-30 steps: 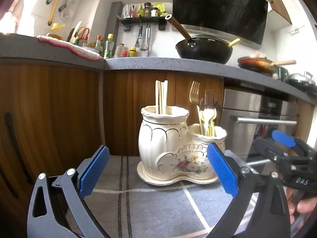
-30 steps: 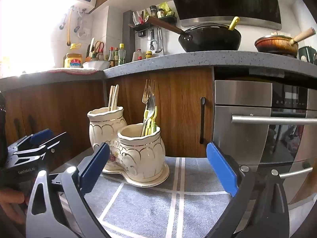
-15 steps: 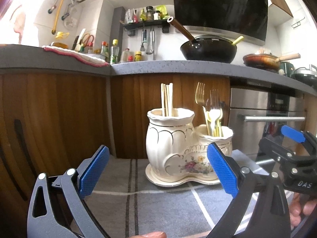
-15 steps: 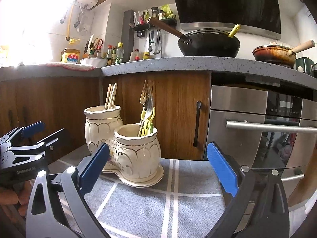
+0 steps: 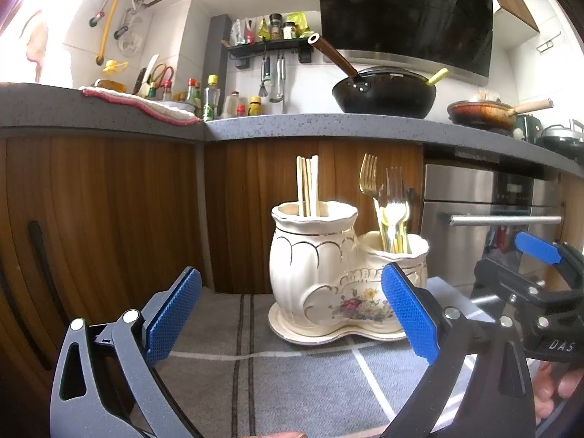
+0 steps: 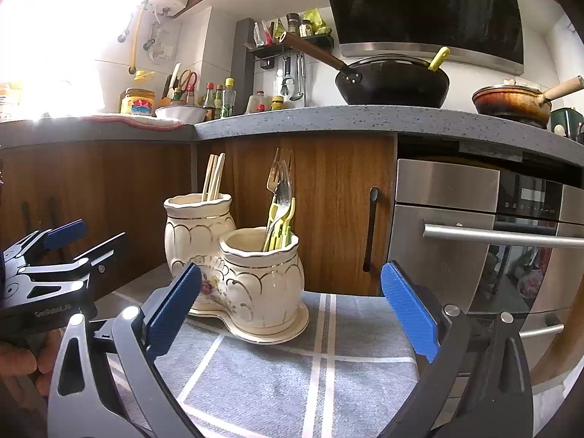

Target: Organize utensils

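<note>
While both tools hung wide open and gripped nothing, one cream holder [image 5: 328, 277] with two joined pots stood on its saucer on the grey striped cloth [image 5: 277, 376]. Ahead of the left tool [image 5: 290, 314], the holder sat just beyond the fingertips and a little to the right, apart from both blue pads [image 5: 173, 315]; the right pad overlapped the shorter pot only in the picture. The taller pot [image 5: 312, 252], on the left from this tool, held about four pale chopsticks [image 5: 307, 186], upright. The shorter pot [image 5: 396, 255] held a bunch of forks [image 5: 368, 179] and spoons with gold and yellow-green handles; at least two fork heads showed, and the rest could not be counted. The right tool [image 5: 529, 292] showed at the far right, beside the holder and clear of it.

From the right tool [image 6: 290, 314], the holder [image 6: 233, 266] lay ahead and to the left, its shorter pot [image 6: 261, 277] nearer, the chopsticks [image 6: 215, 177] behind. The left pad [image 6: 171, 310] crossed the holder's base in view; contact could not be told. The left tool [image 6: 54, 266] lay at the far left, its jaws parted, touching nothing. Behind stood wooden cabinets [image 6: 328, 211], one oven [image 6: 474, 233], and on the bench [image 6: 328, 118] above, one black wok [image 6: 392, 85] and one brown pan [image 6: 511, 104].
</note>
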`<state>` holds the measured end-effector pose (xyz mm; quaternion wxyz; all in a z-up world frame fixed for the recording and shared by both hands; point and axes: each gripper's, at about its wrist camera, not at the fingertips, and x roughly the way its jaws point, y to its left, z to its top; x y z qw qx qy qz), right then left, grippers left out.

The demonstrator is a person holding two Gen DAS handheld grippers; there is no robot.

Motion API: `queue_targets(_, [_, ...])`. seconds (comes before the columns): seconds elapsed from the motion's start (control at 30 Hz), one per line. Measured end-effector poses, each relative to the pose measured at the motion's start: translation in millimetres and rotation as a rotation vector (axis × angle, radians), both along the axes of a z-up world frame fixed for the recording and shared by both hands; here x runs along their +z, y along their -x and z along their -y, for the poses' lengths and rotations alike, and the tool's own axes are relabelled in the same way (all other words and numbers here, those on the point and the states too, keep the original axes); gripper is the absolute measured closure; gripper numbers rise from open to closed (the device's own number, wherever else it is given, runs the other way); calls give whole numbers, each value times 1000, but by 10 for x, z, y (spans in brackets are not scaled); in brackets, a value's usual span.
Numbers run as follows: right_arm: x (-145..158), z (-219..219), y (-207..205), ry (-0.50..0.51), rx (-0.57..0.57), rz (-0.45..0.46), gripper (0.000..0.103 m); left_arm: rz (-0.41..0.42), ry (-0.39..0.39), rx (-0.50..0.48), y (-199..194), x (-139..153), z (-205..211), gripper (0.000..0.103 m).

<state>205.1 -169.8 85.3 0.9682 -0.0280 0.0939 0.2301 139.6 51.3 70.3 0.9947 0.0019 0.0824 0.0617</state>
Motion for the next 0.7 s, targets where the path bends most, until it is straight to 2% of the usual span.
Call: queue_targets(0.7, [-1,-21,22,1,15,6,6,-6,3,1,4,13,-12,5])
